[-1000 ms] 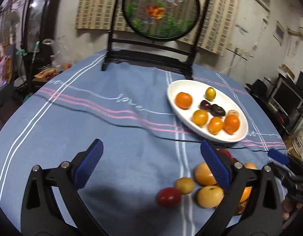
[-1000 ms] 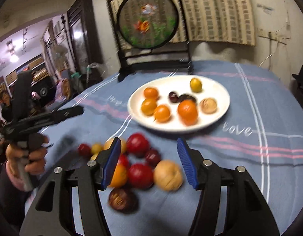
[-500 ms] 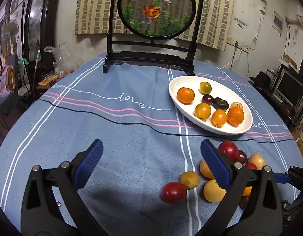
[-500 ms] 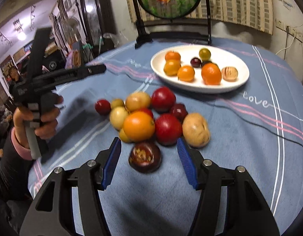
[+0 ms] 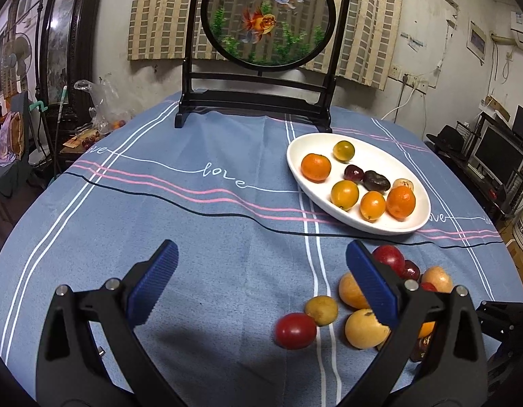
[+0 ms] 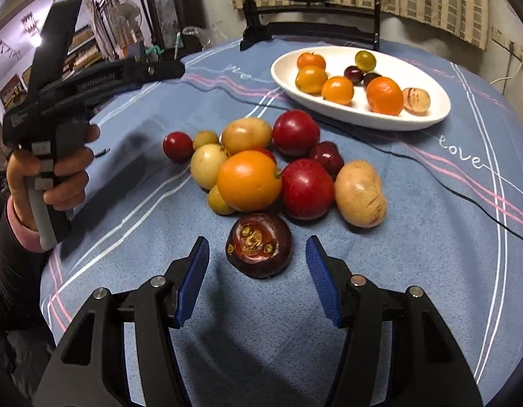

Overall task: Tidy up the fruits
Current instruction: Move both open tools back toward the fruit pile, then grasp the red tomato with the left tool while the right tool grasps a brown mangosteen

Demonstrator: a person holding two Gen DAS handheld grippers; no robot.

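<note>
Left wrist: left gripper (image 5: pixel 261 283) agape over bare cloth (image 5: pixel 193 237), plate (image 5: pixel 410 227) beyond, loose fruit (image 5: pixel 297 330) at right; right wrist: right gripper (image 6: pixel 258 279) open, empty, mangosteen (image 6: pixel 259 249) just ahead between fingertips, untouched.

left gripper (image 5: pixel 261 285): jaws wide apart, nothing between the blue pads, tilted gently downward.
left gripper, seen from the right wrist: black pistol-grip body held off to the left, its nose pointing toward the right.
left hand (image 6: pixel 54 173): wrapped around the left gripper's handle, fingers (image 6: pixel 71 179) curled across the front of the grip.
left sleeve (image 6: pixel 20 227): pink cuff at the wrist, dark sleeve below it.
right gripper (image 6: pixel 258 271): jaws parted, pads clear of anything, pointing steeply downward.
right gripper, seen from the left wrist: only a black part shows at the lower right edge, behind the left gripper's right finger.
</note>
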